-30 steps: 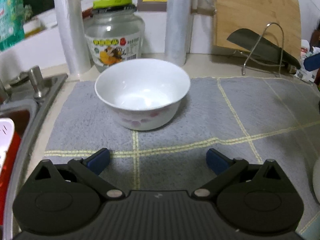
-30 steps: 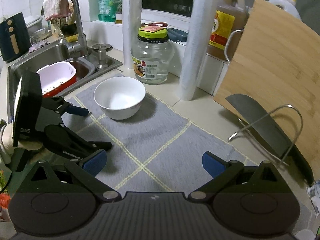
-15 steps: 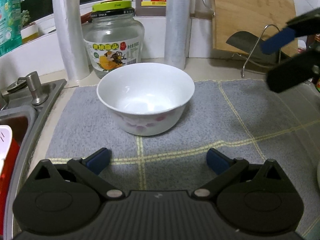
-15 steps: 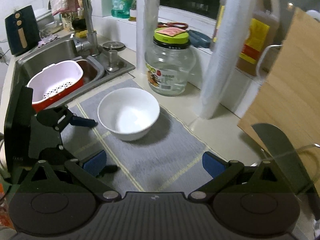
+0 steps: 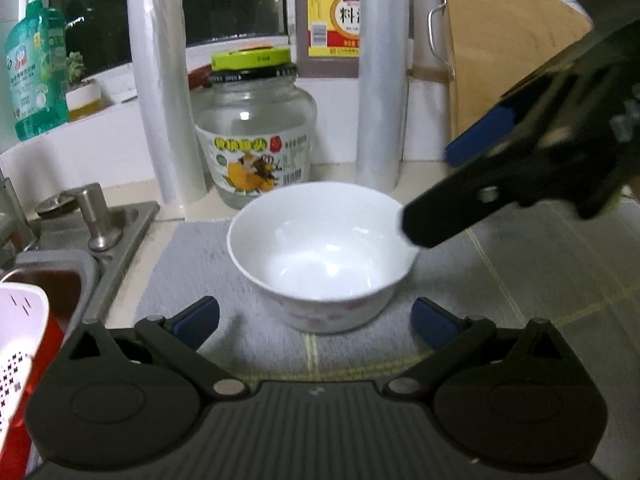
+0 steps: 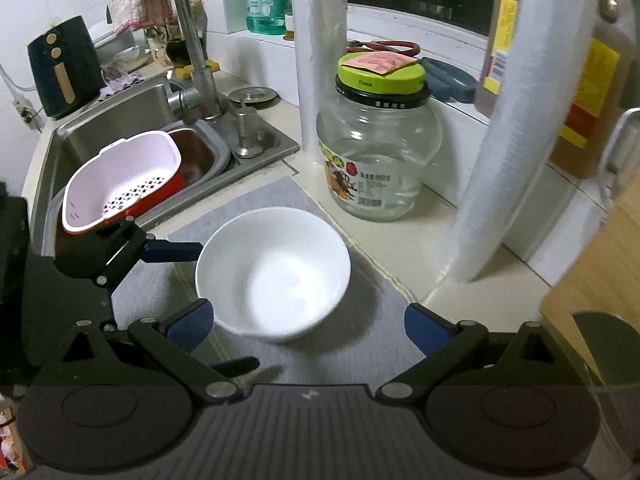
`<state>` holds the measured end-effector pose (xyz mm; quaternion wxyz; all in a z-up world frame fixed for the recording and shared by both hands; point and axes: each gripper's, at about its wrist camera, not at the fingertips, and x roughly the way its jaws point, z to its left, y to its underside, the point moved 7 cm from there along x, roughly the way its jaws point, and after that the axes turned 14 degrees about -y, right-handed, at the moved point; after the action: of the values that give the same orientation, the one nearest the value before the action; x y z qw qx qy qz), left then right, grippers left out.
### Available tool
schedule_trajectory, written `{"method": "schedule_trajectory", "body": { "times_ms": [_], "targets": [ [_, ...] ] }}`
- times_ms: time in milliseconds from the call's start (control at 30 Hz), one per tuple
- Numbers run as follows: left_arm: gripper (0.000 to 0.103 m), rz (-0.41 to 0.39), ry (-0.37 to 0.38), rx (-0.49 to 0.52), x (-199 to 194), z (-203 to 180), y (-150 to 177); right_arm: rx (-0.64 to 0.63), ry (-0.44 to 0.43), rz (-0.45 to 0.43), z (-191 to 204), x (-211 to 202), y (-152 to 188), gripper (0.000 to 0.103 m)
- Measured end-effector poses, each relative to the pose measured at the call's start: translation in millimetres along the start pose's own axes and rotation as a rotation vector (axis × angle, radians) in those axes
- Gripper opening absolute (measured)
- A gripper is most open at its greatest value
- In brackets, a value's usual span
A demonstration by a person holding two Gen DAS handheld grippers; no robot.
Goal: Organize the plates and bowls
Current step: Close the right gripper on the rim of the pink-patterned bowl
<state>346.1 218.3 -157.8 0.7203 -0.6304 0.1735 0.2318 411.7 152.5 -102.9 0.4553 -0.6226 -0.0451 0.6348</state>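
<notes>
- Since 1 s ago: R gripper [image 6: 306, 326] has swung in from the cutting-board side toward the bowl [image 6: 276, 276]; in the L view it went from absent to looming over the bowl's right rim. L gripper [image 5: 316, 322] has barely shifted, but the bowl now sits nearer its fingertips.
- Bowl: white, upright, empty, on the grey mat [image 5: 192, 264], just in front of the jar [image 5: 254, 132] and between the two film rolls behind it. Not lifted.
- L fingers: spread wide but closing; the bowl's near side sits between the pad tips, no pad pressing on it yet. In the R view the far L pad [image 6: 172, 251] lies just beside the bowl's left rim; touching or not, can't tell.
- R fingers: spread wide, nothing pinched; bowl lies ahead of and between the blue pads, apart from both.
- Why so, prob.: L comes in low from the sink [image 6: 132, 120] side to straddle the bowl wall; R tilts down from above, maybe for a rim pinch or to steady.
- Step, my guess: approach before first pickup; task hardly begun.
- Risk: both grippers crowd one bowl, so fingers could clash, and the glazed wall may slip.
</notes>
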Motion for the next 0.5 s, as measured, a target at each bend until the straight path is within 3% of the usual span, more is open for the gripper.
{"method": "schedule_trajectory", "body": {
  "times_ms": [133, 233, 500],
  "targets": [
    [0.098, -0.010, 0.002, -0.008, 2.2, 1.4, -3.5, 0.003, -0.028, 0.007, -7.1, 14.6, -7.8, 0.100],
    [0.089, -0.015, 0.012, -0.007, 2.6, 1.0, -6.1, 0.007, -0.059, 0.016, -10.8, 25.3, -11.8, 0.093],
    [0.086, -0.020, 0.030, -0.006, 1.7, -1.1, -7.7, 0.005, -0.087, 0.032, -15.7, 44.3, -19.5, 0.083]
  ]
}}
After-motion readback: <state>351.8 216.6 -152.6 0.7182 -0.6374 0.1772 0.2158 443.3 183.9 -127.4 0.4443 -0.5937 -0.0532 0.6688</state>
